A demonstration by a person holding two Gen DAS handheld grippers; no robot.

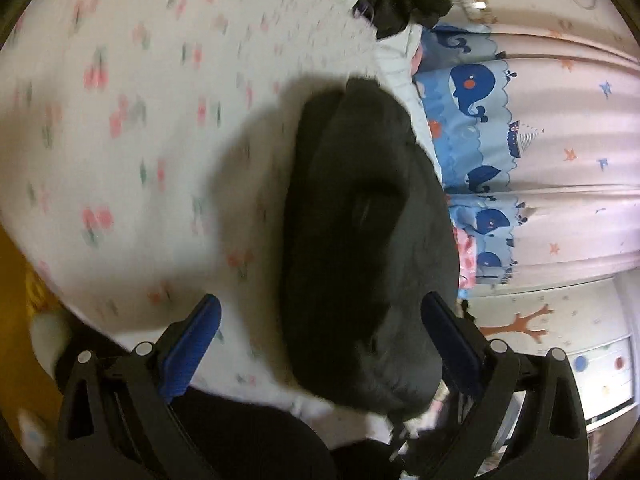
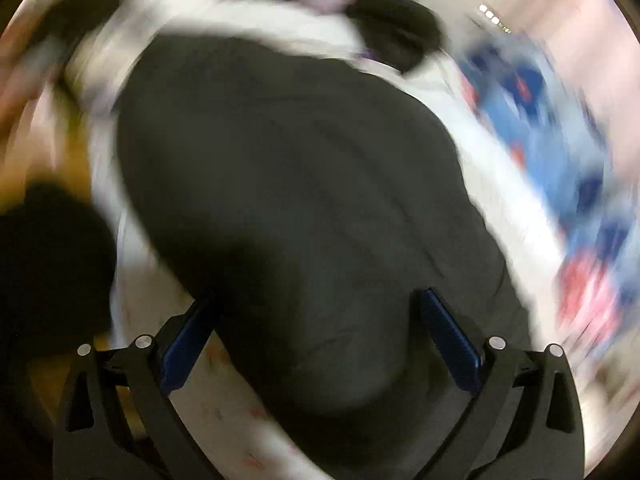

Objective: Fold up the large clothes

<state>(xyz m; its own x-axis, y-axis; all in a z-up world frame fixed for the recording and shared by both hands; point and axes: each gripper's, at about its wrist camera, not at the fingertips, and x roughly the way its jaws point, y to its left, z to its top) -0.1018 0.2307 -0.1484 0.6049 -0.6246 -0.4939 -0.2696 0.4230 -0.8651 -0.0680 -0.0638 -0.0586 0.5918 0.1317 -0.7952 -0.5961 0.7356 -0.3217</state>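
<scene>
On the bed, a white sheet (image 1: 120,128) printed with small pink and green cherries fills the nine-to-twelve o'clock part of the left wrist view, with a strip of yellow-orange surface (image 1: 16,280) at eight o'clock beyond its edge. The left gripper (image 1: 320,320) stands wide open, its blue-padded fingers (image 1: 192,344) spread at seven and five o'clock and closed on nothing. Between and above them, from the centre down to six o'clock, lies the dark garment (image 1: 360,248), bunched into a long rumpled mound on the sheet; whether the pads touch it cannot be told. At twelve to one o'clock a second heap of black cloth (image 1: 404,4) sits at the far edge of the bed. From two to four o'clock hangs a pale pink curtain (image 1: 572,132) with a blue whale-print band (image 1: 472,120), and at four o'clock a white wall bears an orange tree sticker (image 1: 524,324).

The right wrist view is heavily motion-blurred. A dark shape (image 2: 52,264) sits at nine o'clock; what it is cannot be told. The right gripper (image 2: 320,312) is also spread wide with nothing between its pads, hovering over the dark garment (image 2: 304,184), which fills the centre in a broad, fairly flat expanse. White sheet (image 2: 516,184) borders it toward three o'clock, with blurred blue curtain (image 2: 560,112) beyond.
</scene>
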